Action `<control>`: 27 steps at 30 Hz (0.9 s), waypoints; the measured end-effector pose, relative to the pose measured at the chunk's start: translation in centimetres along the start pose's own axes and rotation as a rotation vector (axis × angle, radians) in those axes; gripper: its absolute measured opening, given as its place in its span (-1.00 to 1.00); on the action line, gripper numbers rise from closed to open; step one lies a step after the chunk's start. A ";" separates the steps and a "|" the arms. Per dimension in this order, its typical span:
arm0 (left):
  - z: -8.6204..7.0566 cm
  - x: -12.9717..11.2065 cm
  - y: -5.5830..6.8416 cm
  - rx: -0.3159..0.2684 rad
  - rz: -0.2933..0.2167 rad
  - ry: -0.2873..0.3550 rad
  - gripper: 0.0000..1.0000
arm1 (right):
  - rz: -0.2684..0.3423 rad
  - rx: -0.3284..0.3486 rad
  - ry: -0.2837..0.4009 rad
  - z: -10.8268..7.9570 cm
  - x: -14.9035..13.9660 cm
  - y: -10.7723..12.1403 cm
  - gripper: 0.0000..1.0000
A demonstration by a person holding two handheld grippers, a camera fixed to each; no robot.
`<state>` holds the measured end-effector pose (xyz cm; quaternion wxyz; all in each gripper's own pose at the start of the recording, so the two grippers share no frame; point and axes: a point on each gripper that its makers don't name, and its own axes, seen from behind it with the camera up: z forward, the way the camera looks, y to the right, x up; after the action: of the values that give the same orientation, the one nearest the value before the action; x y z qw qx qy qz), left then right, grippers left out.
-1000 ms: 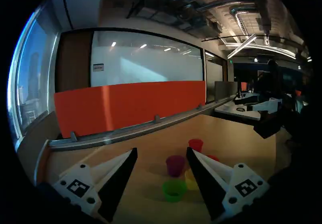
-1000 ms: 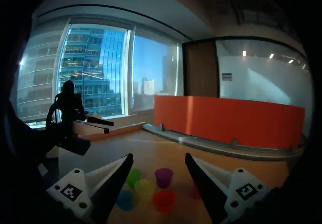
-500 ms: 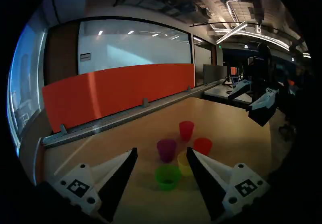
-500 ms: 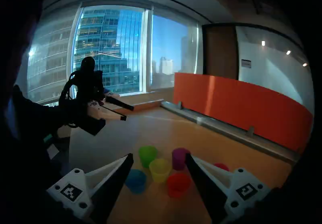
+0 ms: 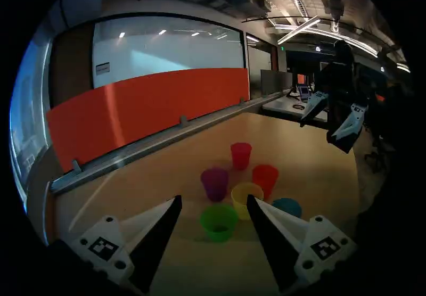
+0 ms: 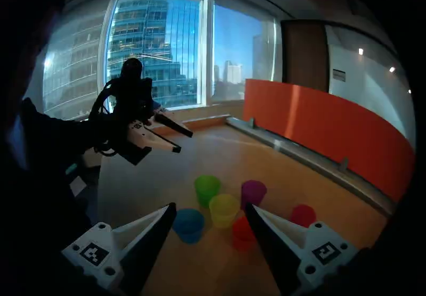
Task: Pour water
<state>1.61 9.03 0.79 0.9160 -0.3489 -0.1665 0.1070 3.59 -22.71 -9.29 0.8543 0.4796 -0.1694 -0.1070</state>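
Observation:
Several small plastic cups stand clustered on the wooden table [image 5: 314, 168]: green [image 5: 219, 221], yellow [image 5: 246, 199], purple [image 5: 215, 183], pink-red [image 5: 240, 155], orange [image 5: 265, 179] and blue [image 5: 287, 207]. My left gripper [image 5: 213, 197] hangs open above the table's near side, with the green cup just ahead between its fingers and untouched. In the right gripper view the same cups appear: green [image 6: 207, 189], yellow [image 6: 224, 210], purple [image 6: 253, 192], blue [image 6: 188, 224], orange [image 6: 242, 232], pink-red [image 6: 303, 215]. My right gripper [image 6: 209, 205] is open and empty above them.
An orange partition [image 5: 144, 109] with a metal rail runs along the table's far edge. Tall windows [image 6: 154, 51] face city towers. The right gripper [image 5: 331, 120] hangs in the air at the table's right; the left gripper [image 6: 186, 142] is held by a hand at the left.
Both gripper views have tilted down and drawn nearer the cups, so more of the cluster shows, the blue cup included. Both grippers stay open and empty.

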 end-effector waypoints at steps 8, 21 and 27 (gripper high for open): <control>0.8 -1.8 1.0 -0.040 0.017 -0.041 0.80 | 0.003 0.033 -0.037 1.2 -1.5 -0.5 1.00; 1.9 -5.5 2.1 -0.094 0.042 -0.124 0.80 | -0.017 0.077 -0.091 3.4 -3.7 -1.2 1.00; 2.5 -6.9 2.4 -0.113 0.036 -0.151 0.81 | -0.025 0.096 -0.120 4.3 -5.0 -1.6 1.00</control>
<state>-5.93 10.11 -0.65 0.8776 -0.3941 -0.2345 0.1400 -2.78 -25.21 -9.52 0.8172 0.5151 -0.2190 -0.1378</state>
